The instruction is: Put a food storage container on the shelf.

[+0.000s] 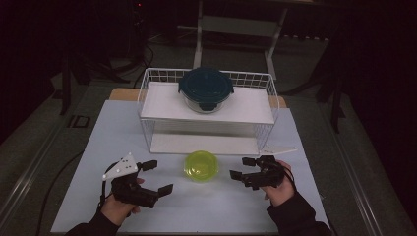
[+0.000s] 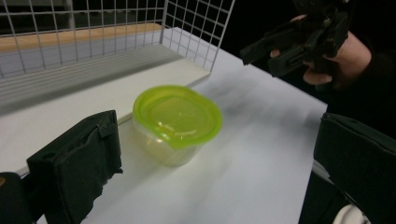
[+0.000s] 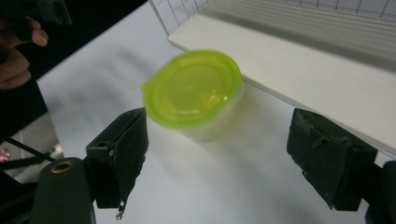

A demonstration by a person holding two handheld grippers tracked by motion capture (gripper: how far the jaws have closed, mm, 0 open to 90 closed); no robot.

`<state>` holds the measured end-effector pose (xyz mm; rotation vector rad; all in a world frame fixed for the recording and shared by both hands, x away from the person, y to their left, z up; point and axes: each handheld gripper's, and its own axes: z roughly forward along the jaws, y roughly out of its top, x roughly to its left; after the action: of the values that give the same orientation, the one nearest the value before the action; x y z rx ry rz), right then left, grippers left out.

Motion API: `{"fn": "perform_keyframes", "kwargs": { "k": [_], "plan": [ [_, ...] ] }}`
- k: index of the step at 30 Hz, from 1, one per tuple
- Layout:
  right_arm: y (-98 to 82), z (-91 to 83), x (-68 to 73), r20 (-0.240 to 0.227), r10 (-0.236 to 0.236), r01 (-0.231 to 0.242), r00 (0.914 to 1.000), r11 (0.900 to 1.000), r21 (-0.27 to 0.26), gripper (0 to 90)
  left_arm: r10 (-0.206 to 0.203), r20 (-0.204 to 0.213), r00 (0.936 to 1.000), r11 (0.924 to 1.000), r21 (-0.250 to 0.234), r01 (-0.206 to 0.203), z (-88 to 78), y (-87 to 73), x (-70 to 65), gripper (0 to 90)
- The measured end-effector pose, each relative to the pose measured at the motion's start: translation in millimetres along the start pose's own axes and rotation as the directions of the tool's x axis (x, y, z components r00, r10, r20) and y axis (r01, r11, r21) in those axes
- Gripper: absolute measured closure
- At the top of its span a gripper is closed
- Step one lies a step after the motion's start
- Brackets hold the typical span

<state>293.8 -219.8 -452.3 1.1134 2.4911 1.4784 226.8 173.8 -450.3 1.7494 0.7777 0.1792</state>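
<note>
A small clear tub with a lime-green lid (image 1: 201,165) stands on the white table, just in front of the wire rack. My left gripper (image 1: 157,177) is to its left, open, jaws wide apart and pointing at the tub (image 2: 176,121) from a short way off. To the tub's right is my right gripper (image 1: 243,167), also open, with the tub (image 3: 196,93) ahead of its spread jaws and not touched. A round glass container with a dark teal lid (image 1: 205,88) sits on the rack's upper shelf (image 1: 246,110).
The white wire rack (image 1: 147,83) spans the back of the table, with a lower shelf (image 1: 167,143) just behind the green-lidded tub. The table's near edge lies close under both hands. Dark floor and furniture legs surround the table.
</note>
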Motion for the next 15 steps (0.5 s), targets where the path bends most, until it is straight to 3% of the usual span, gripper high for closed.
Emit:
{"fn": "perform_keyframes", "kwargs": {
  "k": [4, 5, 9, 11, 13, 15],
  "plan": [
    [5.9, 0.6, -1.3, -0.023, 0.008, -0.009, 0.9997, 1.0, -0.028, 19.2, -0.009, -0.003, 1.0, 0.9998, 0.019, 0.009, 5.0, 10.9, 4.4, 0.4],
    [11.0, 3.1, -2.3, -0.039, 0.017, -0.019, 0.9991, 0.999, -0.05, 17.7, -0.048, 0.028, 0.9985, 0.9982, 0.038, 0.047, 13.1, 17.3, 10.5, 0.4],
    [17.5, 11.3, -3.5, -0.072, 0.027, -0.032, 0.997, 0.998, -0.06, 14.5, -0.069, 0.051, 0.9963, 0.996, 0.06, 0.065, 28.1, 21.8, 17.6, 0.5],
    [20.0, 17.9, -5.3, -0.084, 0.049, -0.052, 0.9953, 0.998, -0.037, 14.8, -0.106, 0.068, 0.992, 0.9917, 0.079, 0.101, 37.3, 22.6, 22.2, 0.5],
    [20.3, 25.3, -8.4, -0.094, 0.108, -0.109, 0.9897, 0.994, -0.004, 16.1, -0.141, 0.082, 0.9866, 0.9857, 0.104, 0.132, 46.6, 22.5, 25.6, 0.5],
    [19.4, 33.7, -11.1, -0.094, 0.163, -0.161, 0.9822, 0.987, 0.022, 16.0, -0.201, 0.09, 0.9754, 0.9738, 0.126, 0.189, 55.8, 20.7, 30.5, 2.2]
  ]
}}
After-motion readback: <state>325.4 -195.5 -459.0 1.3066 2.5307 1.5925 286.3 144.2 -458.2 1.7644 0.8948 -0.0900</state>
